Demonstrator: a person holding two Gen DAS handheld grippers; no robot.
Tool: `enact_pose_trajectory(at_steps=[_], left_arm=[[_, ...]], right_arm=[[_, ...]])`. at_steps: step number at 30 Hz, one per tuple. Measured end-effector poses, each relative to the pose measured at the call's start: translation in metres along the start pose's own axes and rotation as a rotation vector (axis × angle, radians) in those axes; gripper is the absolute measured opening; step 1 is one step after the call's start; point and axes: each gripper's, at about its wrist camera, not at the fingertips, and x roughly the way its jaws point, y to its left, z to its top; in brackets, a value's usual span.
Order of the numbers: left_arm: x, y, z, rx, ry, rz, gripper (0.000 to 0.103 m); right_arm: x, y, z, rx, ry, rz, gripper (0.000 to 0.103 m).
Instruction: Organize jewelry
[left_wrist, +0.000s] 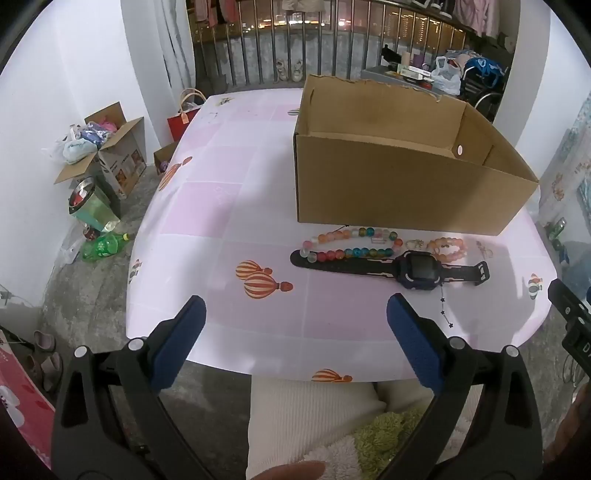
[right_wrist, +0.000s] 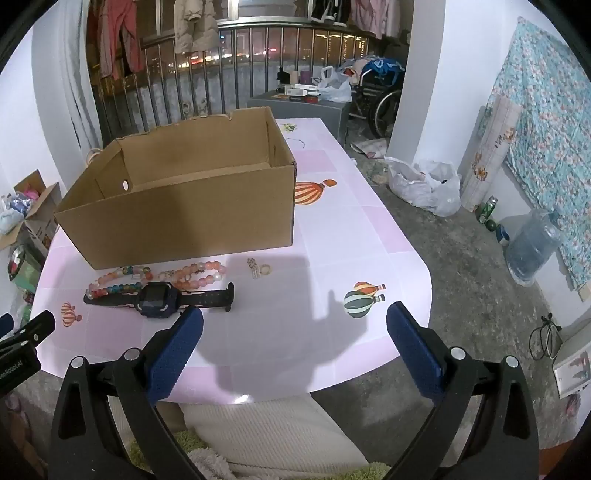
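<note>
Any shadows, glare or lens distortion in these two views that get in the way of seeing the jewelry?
Right wrist view: a dark shadow falls on the table right of the watch, clear of the beads. Left wrist view: fisheye bends the cardboard box; the beaded bracelet stays sharp. Mild sheen at the table's near edge in both.

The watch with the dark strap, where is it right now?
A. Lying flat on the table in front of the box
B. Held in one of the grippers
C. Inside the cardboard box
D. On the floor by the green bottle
A: the watch lies flat on the pink table, in front of the cardboard box, next to the bead bracelets; neither gripper touches it.
</note>
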Motion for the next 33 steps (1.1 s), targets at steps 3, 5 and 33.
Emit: enact_pose_trajectory(at_steps=[3,5,33], left_arm=[[0.0002,-0.0002,0.0003,0.0,0.001,-0.001,0.095],[0.0001,-0.0006,0.0008,0.001,0.0,0.0,0.095],[-0.0006,-0.0003,0.0,0.0,-0.009,-0.002,0.095]], right_arm=[[-0.0006,0.0001,0.0005,0.0,0.0,0.0,0.097],[-0.0004,0.0003,0.0005,0.0,-0.001,-0.001,0.097],[-0.0016,0.0009,0.0015,0.0,-0.002,-0.001,0.097]])
